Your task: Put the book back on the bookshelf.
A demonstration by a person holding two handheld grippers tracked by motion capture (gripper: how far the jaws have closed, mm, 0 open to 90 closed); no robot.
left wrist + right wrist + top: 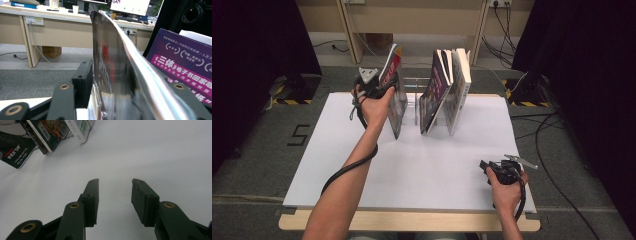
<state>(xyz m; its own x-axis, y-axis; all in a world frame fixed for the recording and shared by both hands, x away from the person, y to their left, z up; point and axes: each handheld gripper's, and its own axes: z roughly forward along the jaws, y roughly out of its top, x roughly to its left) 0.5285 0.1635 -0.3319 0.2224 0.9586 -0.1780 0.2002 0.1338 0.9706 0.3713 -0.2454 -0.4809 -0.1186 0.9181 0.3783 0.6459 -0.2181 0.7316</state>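
My left gripper (385, 88) is shut on a thin glossy book (395, 102) with a red and dark cover. It holds the book upright over the back left of the white tabletop (422, 165). In the left gripper view the book (112, 70) bends between the two jaws, its spine edge facing the camera. To its right, two more books lean in a clear rack (412, 97): a purple one (434, 92) (185, 67) and a white one (459, 90). My right gripper (492, 167) (115, 195) rests open and empty low over the front right of the table.
The right gripper view catches the lower corners of the leaning books (47, 132) at its top left. Bare white tabletop lies between the two grippers. A wooden table edge (412, 221) runs along the front. Cables (552, 150) trail on the floor to the right.
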